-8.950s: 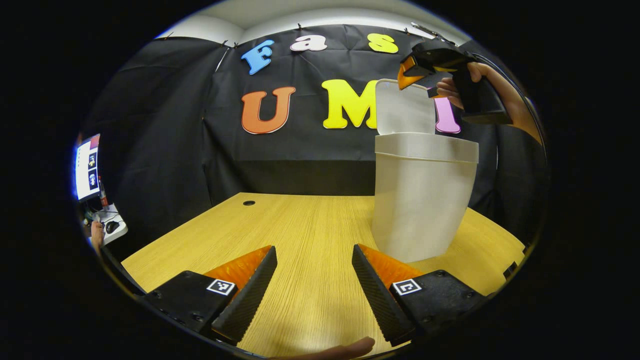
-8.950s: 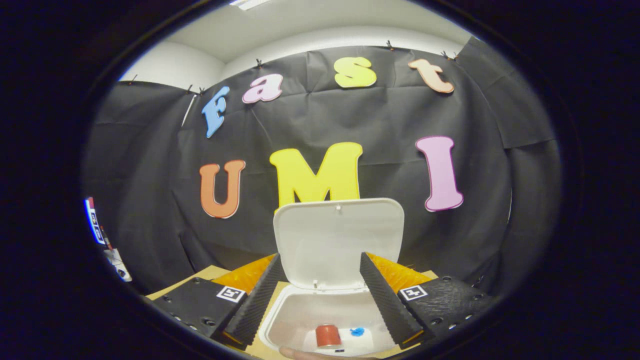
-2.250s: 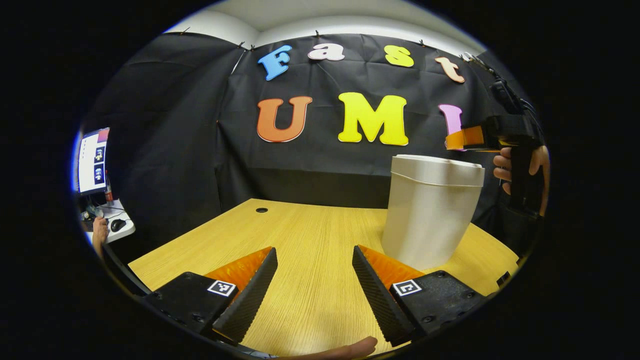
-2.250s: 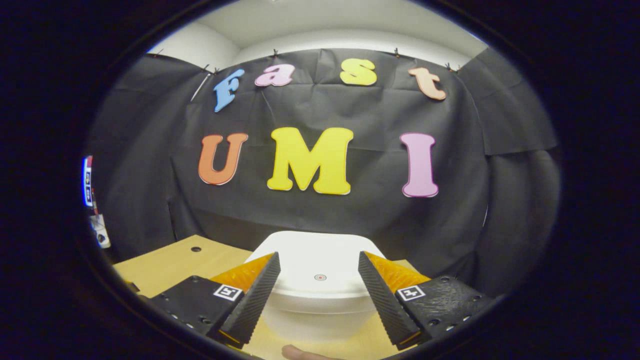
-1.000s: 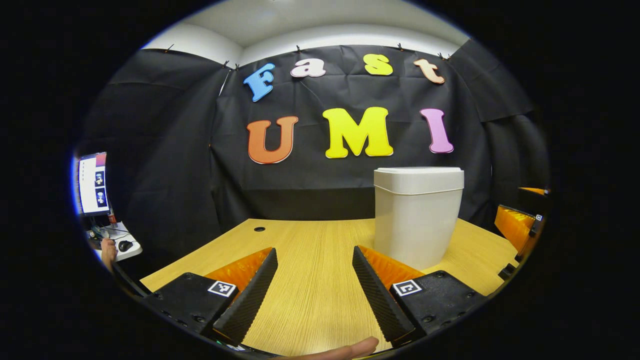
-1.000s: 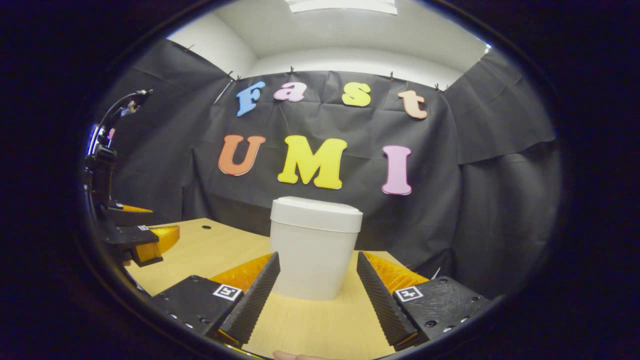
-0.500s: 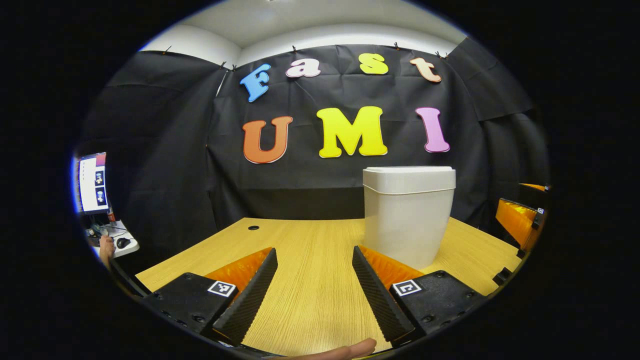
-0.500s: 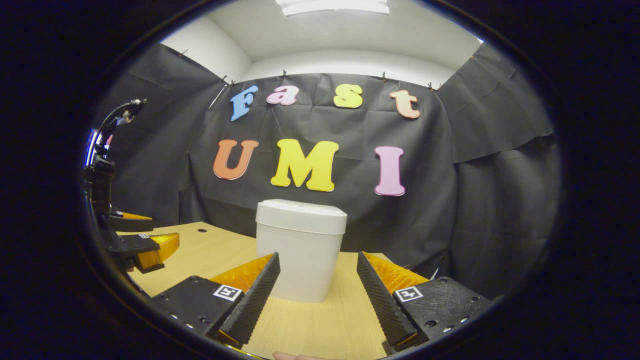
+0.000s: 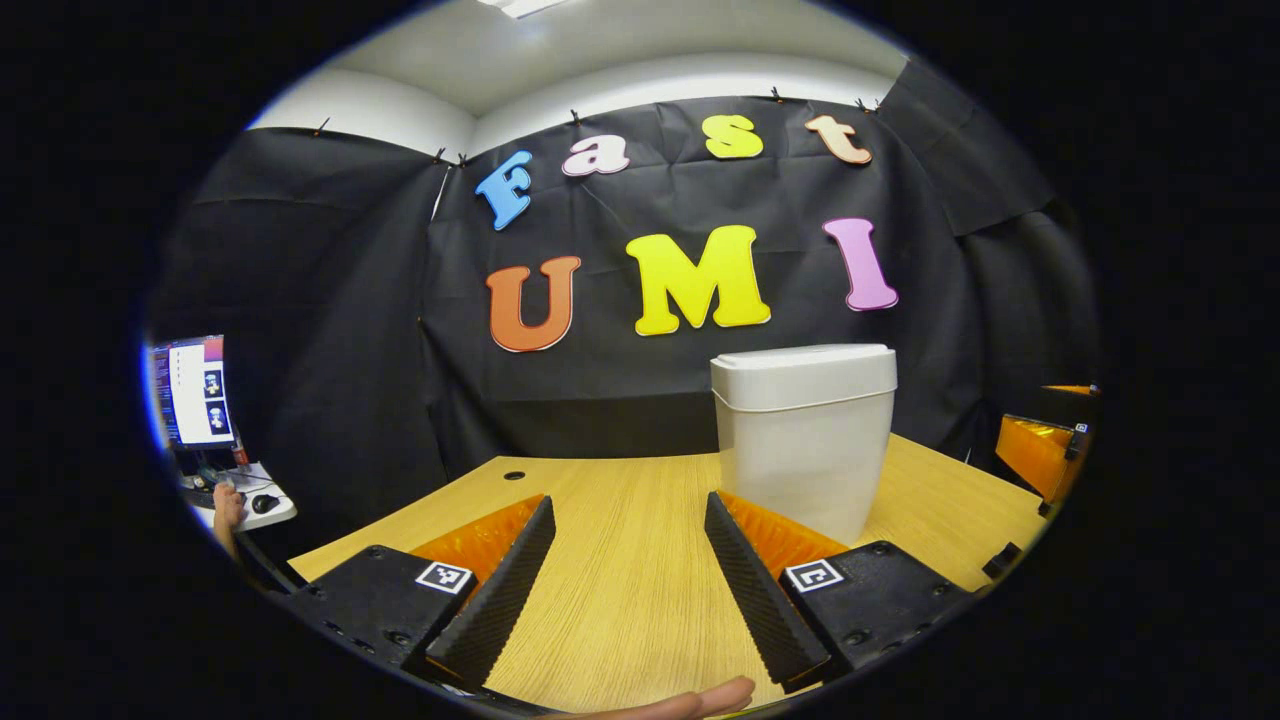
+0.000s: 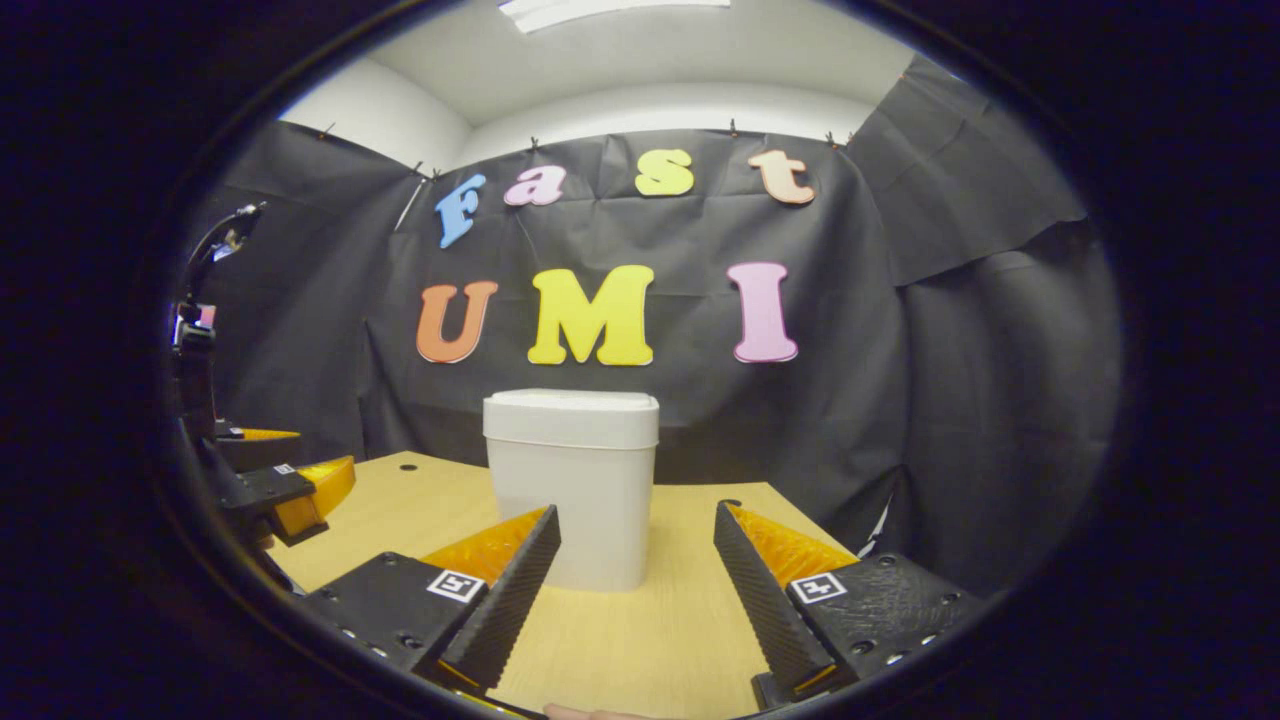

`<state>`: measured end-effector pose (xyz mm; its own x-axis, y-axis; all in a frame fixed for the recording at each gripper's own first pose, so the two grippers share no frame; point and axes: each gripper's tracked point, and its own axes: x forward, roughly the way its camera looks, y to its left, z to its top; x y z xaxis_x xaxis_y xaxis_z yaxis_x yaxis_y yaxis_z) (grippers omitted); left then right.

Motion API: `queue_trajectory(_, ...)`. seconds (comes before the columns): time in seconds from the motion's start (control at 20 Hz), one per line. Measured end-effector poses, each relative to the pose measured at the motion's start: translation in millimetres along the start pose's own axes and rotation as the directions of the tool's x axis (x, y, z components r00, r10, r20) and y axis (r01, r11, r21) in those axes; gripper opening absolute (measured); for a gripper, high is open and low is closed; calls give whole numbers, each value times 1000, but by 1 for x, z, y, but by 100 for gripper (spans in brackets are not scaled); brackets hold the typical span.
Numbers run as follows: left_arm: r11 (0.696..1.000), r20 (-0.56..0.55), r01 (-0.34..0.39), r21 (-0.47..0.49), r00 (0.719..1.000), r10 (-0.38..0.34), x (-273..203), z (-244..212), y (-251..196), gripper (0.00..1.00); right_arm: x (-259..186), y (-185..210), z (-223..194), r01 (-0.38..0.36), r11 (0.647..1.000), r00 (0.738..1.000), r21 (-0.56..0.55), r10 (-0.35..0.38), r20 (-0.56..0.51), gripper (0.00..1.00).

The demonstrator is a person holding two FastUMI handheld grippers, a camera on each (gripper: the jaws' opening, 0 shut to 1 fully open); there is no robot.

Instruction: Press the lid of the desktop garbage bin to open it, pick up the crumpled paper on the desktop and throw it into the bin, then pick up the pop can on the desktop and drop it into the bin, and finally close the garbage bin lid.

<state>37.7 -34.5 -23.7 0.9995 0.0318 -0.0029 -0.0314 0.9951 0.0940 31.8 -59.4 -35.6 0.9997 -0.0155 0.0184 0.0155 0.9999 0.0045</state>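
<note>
On the wooden desktop [image 9: 620, 560] the garbage bin [image 9: 803, 440] stands upright, toward the back and right of centre from my left gripper view, with its lid [image 9: 803, 360] down flat on the rim. From my right gripper view the same bin [image 10: 570, 490] sits just ahead of the fingers, apart from them. I see no crumpled paper or pop can on the bare wood, so I judge the task is finished or nearly so.

My left gripper [image 9: 625, 570] is spread wide with nothing between its jaws, hovering low over the desk. My right gripper [image 10: 635, 585] is likewise parted and empty.

I reckon the bin is thin moulded plastic, light and smooth-sided, so a sideways nudge could slide or tip it. Any further press belongs on the lid's top, straight down, rather than a pinch on the walls.

Open room is generous to the bin's left, where the wood runs clear to a small cable hole [image 9: 513, 476]. The black cloth wall [image 9: 330, 300] closes in behind, and the desk's right edge lies near the bin.
</note>
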Motion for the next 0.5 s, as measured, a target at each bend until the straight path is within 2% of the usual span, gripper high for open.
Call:
queue_trajectory(0.2,1000,-12,26,6,1000,-26,-11,-6,-18,97,-8,-11,2,18,998,999,-55,-17,31,97)
queue_trajectory(0.25,1000,-19,27,6,999,-27,-14,-8,-19,98,-9,-11,6,18,999,999,-51,-16,38,95)
queue_trajectory(0.35,999,-14,38,1,999,-38,-20,-9,-23,100,-12,-11,9,17,999,999,-44,-15,49,95)
queue_trajectory(0.5,998,-5,61,-3,998,-61,-30,-9,-27,99,-13,-10,5,10,999,999,-47,-8,42,95)
